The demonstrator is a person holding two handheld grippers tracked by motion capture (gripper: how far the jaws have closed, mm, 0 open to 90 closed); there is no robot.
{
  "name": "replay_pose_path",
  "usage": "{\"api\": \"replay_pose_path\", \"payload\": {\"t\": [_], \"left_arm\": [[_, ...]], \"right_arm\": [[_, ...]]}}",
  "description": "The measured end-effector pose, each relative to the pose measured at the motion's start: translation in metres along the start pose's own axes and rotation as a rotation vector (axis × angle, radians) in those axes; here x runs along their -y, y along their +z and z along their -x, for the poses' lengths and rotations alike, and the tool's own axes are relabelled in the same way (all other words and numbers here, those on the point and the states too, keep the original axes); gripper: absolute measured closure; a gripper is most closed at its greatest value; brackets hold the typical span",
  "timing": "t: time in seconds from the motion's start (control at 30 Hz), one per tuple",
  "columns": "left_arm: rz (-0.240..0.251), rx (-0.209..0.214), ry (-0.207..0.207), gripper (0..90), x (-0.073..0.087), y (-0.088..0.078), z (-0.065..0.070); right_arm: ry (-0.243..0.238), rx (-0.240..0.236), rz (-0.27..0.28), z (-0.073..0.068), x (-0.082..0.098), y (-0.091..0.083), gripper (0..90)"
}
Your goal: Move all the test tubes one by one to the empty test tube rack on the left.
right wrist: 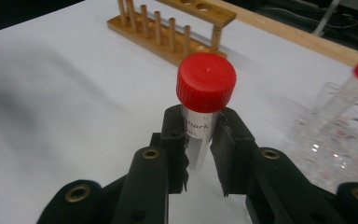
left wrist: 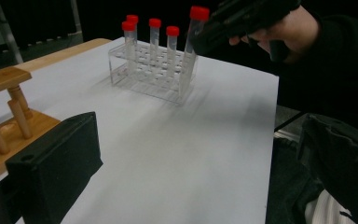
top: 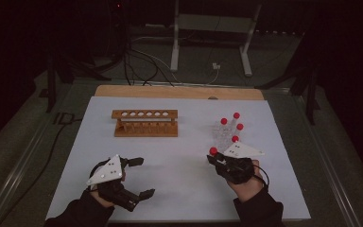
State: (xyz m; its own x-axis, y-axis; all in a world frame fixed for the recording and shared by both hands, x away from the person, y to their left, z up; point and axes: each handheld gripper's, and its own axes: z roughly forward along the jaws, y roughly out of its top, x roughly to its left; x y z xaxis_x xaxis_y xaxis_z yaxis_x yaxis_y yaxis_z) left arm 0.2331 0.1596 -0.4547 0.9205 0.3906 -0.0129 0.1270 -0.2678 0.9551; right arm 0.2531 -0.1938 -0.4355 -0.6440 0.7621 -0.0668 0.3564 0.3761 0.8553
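My right gripper (right wrist: 198,135) is shut on a clear tube with a red cap (right wrist: 206,81) and a printed label. It holds the tube a little above the white sheet, at the near left corner of the clear plastic rack (top: 222,132). Several more red-capped tubes (left wrist: 154,35) stand in that rack. The held tube (left wrist: 192,35) leans beside them. A wooden rack (top: 145,123) with a row of empty holes sits at the left centre. My left gripper (top: 142,177) hovers near the front left, its jaws wide open with nothing between them.
A white sheet (top: 179,165) covers the table, with a wooden strip (top: 179,91) along its far edge. Beyond it are cables and a white stand's legs (top: 208,42) on the dark floor. The sheet's right edge (left wrist: 272,140) drops off to a dark surround.
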Motion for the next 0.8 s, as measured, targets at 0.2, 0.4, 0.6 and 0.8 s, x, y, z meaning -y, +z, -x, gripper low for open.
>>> {"api": "replay_pose_path", "payload": {"t": [0.2,0.4,0.6,0.8], "left_arm": [[-0.02,0.01,0.014,1.9,-0.013,0.017,-0.001],[-0.012,0.007,0.035,4.0,-0.032,0.034,-0.003],[0.001,0.016,0.037,5.7,-0.044,0.051,-0.005],[0.007,0.04,0.035,7.9,-0.05,0.067,-0.003]], "right_arm": [[-0.02,-0.04,-0.017,-0.012,0.001,0.008,75.3],[-0.032,-0.068,-0.024,-0.019,0.001,0.012,75.3],[-0.035,-0.093,-0.033,-0.024,0.002,0.015,75.3],[-0.043,-0.109,-0.044,-0.028,0.003,0.019,75.3]]}}
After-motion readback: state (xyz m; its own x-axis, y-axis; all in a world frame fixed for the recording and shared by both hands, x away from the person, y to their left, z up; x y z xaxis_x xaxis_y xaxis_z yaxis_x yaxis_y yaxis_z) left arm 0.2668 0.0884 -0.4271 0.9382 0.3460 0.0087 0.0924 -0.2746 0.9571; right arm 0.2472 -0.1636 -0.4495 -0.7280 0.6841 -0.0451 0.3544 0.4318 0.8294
